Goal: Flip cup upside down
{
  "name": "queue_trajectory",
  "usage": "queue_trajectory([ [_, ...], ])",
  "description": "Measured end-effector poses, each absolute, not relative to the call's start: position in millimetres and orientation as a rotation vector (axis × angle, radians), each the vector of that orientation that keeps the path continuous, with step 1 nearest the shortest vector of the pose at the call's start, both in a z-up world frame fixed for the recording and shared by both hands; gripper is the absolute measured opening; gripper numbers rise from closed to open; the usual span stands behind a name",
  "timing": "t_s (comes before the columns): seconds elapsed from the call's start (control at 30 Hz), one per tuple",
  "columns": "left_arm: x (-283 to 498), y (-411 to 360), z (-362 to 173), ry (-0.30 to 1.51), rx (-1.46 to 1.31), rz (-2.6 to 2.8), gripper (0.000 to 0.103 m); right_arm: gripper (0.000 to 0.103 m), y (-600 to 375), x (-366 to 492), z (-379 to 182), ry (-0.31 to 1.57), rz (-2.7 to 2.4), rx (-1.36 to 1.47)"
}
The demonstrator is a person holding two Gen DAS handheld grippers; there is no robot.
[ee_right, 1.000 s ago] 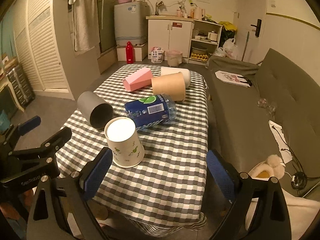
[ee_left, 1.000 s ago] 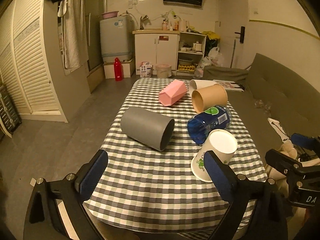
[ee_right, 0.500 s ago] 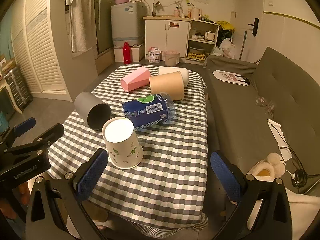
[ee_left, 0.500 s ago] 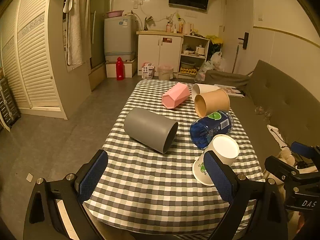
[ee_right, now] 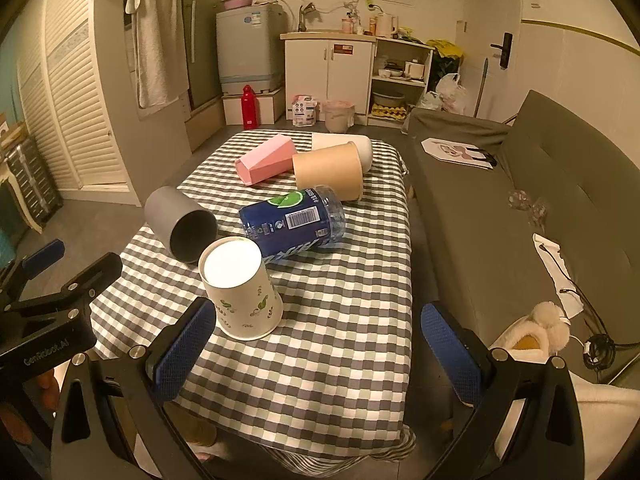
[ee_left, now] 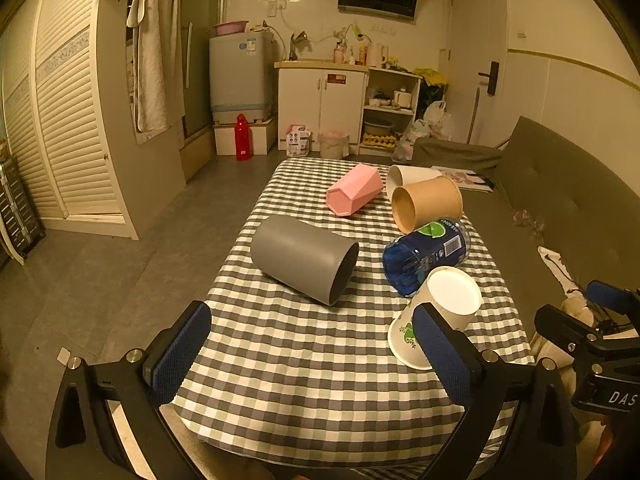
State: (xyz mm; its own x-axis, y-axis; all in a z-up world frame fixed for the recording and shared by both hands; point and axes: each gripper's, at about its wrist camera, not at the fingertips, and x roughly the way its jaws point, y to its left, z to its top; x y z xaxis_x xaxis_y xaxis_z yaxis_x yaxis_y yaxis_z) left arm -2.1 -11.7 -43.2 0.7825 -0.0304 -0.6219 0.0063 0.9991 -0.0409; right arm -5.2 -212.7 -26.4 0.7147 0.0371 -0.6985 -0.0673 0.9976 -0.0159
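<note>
Both claws, left (ee_left: pixel 312 354) and right (ee_right: pixel 320 350), hang wide open and empty over the checked worktop (ee_right: pixel 344 344). The paper cup (ee_right: pixel 240 288) stands upside down near its front edge, partly hidden behind the left claw's blue pad in the left view.

Counted on the table (ee_right: pixel 352 360): five cups and one bottle.

Cups — one grey (ee_left: pixel 304 264), one pink (ee_left: pixel 354 194), one brown (ee_left: pixel 426 208), one plain white (ee_left: pixel 408 178), one printed paper cup (ee_right: pixel 240 288). Four lay on their sides; the printed one stood mouth down.

Bottle (ee_right: pixel 292 224) — one, blue label, on its side.

Grippers — two: left gripper (ee_left: pixel 312 354), right gripper (ee_right: pixel 320 354), each with two blue pads.

Off the table: one red flask (ee_right: pixel 249 107) on the floor, one sofa (ee_right: pixel 560 200), one slipper (ee_right: pixel 536 332).
</note>
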Motion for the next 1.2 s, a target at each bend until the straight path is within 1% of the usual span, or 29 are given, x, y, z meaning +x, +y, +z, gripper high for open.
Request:
queue_trajectory([
  [1.2, -3.8, -8.6, -46.2, 0.669, -0.047, 0.003, 0.103, 0.103, -213.3, -4.9, -27.4, 0.788, 0.039, -0.044],
])
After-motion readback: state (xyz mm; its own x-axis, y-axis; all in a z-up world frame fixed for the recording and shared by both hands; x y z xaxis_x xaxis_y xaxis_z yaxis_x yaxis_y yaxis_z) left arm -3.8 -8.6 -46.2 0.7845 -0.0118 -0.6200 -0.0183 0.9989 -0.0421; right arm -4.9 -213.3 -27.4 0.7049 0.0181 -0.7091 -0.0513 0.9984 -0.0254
